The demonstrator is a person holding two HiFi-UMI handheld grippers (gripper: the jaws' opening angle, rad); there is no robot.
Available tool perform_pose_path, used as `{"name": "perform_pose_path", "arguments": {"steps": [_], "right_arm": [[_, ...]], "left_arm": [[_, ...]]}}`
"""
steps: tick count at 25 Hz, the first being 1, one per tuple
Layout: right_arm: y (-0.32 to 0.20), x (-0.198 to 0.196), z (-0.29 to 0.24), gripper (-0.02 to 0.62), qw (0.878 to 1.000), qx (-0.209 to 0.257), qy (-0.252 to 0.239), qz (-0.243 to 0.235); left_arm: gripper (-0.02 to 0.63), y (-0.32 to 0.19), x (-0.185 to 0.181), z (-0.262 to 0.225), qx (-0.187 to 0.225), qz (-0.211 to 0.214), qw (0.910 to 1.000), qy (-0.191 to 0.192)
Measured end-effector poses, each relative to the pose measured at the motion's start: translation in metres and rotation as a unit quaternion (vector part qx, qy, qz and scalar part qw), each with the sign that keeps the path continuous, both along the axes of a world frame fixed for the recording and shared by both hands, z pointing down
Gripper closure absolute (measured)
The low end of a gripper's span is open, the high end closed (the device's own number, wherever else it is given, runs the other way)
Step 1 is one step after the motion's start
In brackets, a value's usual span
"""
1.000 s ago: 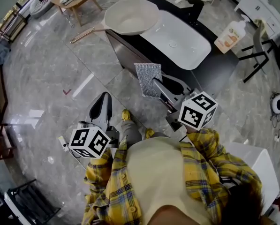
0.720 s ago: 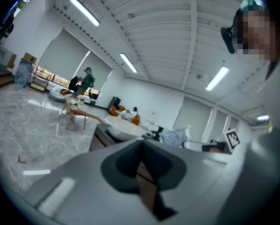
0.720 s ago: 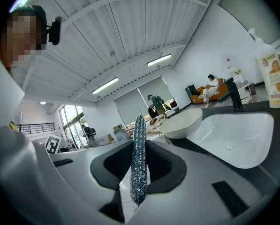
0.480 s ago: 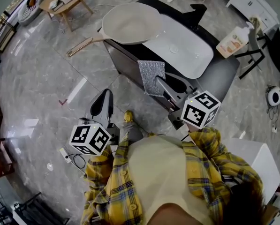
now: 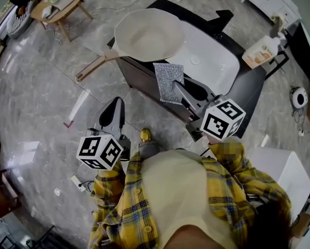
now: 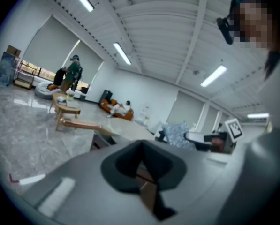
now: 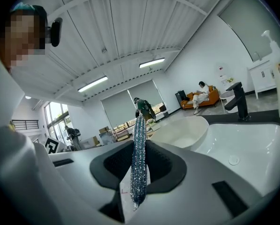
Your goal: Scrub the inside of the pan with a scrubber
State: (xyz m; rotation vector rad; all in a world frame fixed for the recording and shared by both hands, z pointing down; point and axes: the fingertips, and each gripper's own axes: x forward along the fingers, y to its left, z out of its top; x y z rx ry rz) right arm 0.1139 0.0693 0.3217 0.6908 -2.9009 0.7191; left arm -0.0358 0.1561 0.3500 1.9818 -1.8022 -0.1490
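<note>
Head view: right claw (image 5: pixel 176 91) pinches a flat, glittery mesh scrubber (image 5: pixel 167 79); left claw (image 5: pixel 115 106) clenched shut.

Floor (image 5: pixel 35 87): grey marble, glossy, lots of glare. Red tape mark (image 5: pixel 67 124) and white strip (image 5: pixel 82 101) on it. Small wood table (image 5: pixel 61 8) top left. Black tabletop (image 5: pixel 246 90) w/ white sink (image 5: pixel 217 61) set in, and black faucet (image 7: pixel 238 101) at its far side. White cabinet (image 5: pixel 271 1) top right, white box (image 5: pixel 285 176) lower right. Round white device (image 5: pixel 298 97) on floor at right, cable beside it. Ceiling (image 7: pixel 130 27) white, ribbed, curved, w/ strip lights (image 7: pixel 152 63). Big windows (image 7: pixel 123 108) w/ blinds, daylight behind. Walls (image 7: pixel 210 55) white. Orange sofa (image 7: pixel 210 97) by far wall w/ person (image 7: pixel 202 92) seated. More ppl (image 7: pixel 142 108) standing nr windows.
</note>
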Motion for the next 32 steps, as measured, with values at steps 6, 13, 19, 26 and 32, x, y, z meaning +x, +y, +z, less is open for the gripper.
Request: {"name": "perform_pose_path", "arguments": {"steps": [6,13,19,26,32], "right_arm": [[-0.027,-0.023,-0.004,0.515,1.000,0.010,0.000,0.020],[-0.056,-0.045,-0.010,0.515,0.999,0.029,0.011,0.042],[-0.084,-0.052,-0.012,0.515,0.997,0.041,0.033,0.048],[-0.139,-0.067,-0.010,0.515,0.997,0.052,0.035,0.037],[-0.181,-0.074,0.000,0.515,0.998,0.044,0.028,0.027]], "left_arm": [[0.600,-0.025,-0.027,0.004,-0.004,0.012,0.9995,-0.028],[0.598,-0.048,-0.044,-0.003,-0.006,0.049,0.9964,-0.069],[0.598,-0.064,-0.051,-0.009,-0.005,0.059,0.9954,-0.075],[0.595,-0.107,-0.062,-0.018,-0.005,0.049,0.9942,-0.095],[0.595,-0.150,-0.080,-0.020,-0.021,0.042,0.9902,-0.132]]}}
